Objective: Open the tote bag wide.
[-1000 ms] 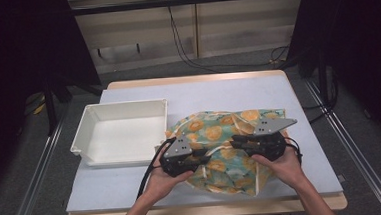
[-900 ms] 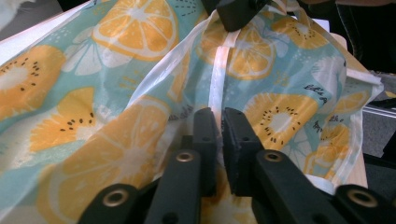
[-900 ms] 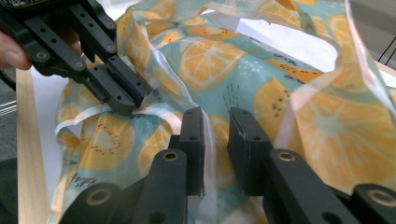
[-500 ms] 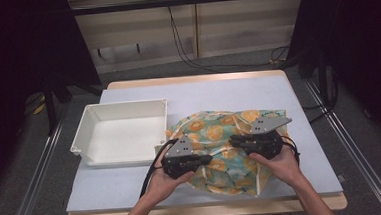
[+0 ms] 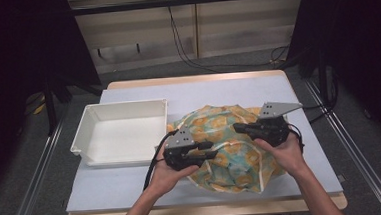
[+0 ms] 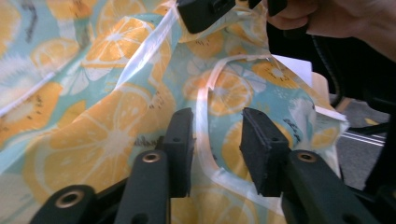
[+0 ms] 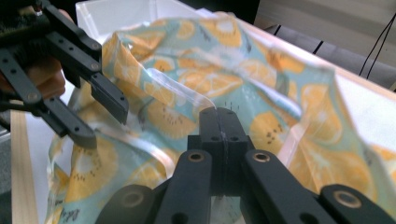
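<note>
Left gripper (image 6: 217, 149) jaws have just opened, straddling the cloth's (image 5: 231, 145) white trim, ungripped. Right gripper (image 7: 219, 122) pinches cloth; regrasp pending.

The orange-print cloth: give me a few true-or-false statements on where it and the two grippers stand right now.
1. The orange-print cloth lies in a heap on the table, right of the white tray. True.
2. The right gripper has its jaws closed together, with a pale strip of the cloth's edge at their tips. True.
3. The left gripper is clamped shut on the cloth. False: its jaws have just been opening and stand apart, with the pale hem passing between them.
4. Part of the cloth is already in the tray. False: the tray is empty; the cloth only reaches its right edge.
5. Both grippers are over the cloth. True.
</note>
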{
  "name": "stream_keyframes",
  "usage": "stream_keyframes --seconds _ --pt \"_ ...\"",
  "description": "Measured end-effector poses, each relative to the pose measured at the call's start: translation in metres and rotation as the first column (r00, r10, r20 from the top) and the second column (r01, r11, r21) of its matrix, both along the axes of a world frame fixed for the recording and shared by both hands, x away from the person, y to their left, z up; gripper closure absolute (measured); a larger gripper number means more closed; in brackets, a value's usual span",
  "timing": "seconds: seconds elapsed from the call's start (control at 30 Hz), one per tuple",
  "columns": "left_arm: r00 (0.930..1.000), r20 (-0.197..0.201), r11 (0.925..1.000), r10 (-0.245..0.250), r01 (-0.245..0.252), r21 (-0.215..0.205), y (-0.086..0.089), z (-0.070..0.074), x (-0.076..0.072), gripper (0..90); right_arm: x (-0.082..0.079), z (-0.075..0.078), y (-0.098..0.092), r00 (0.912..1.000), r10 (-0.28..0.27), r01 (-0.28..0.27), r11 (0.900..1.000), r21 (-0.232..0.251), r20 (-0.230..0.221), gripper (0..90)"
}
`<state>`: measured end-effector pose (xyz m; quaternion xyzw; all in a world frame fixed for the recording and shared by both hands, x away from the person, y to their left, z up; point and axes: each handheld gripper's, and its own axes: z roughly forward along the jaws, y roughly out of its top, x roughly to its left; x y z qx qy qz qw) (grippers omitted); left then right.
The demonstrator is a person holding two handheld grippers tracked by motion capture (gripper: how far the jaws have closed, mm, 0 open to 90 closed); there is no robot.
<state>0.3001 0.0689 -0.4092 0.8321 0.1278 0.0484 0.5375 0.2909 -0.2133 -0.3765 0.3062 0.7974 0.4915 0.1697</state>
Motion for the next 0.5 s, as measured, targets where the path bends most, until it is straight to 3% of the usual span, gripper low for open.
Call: stream_keyframes --seconds 0.13,0.3,0.4,0.5 --pt "0.9997 0.004 0.9997 0.023 -0.023 0.011 -0.002 0.002 0.002 58.2 0.005 0.012 -0.003 0.9999 -0.005 0.004 1.000 0.030 0.012 90.0" --pt "0.9992 0.015 0.9943 0.037 -0.039 0.099 -0.009 -0.014 0.001 48.8 0.011 0.020 -0.004 0.9998 -0.003 0.002 0.999 0.037 0.020 90.0" --pt "0.9966 0.061 0.9871 0.055 -0.064 0.147 -0.010 -0.019 0.001 49.4 0.012 0.023 -0.003 0.9996 -0.004 0.003 0.999 0.038 0.028 90.0" --pt "0.9981 0.028 0.9879 0.054 -0.057 0.144 -0.007 -0.019 0.004 60.6 0.015 0.022 -0.004 0.9996 -0.002 0.001 0.999 0.050 0.029 90.0"
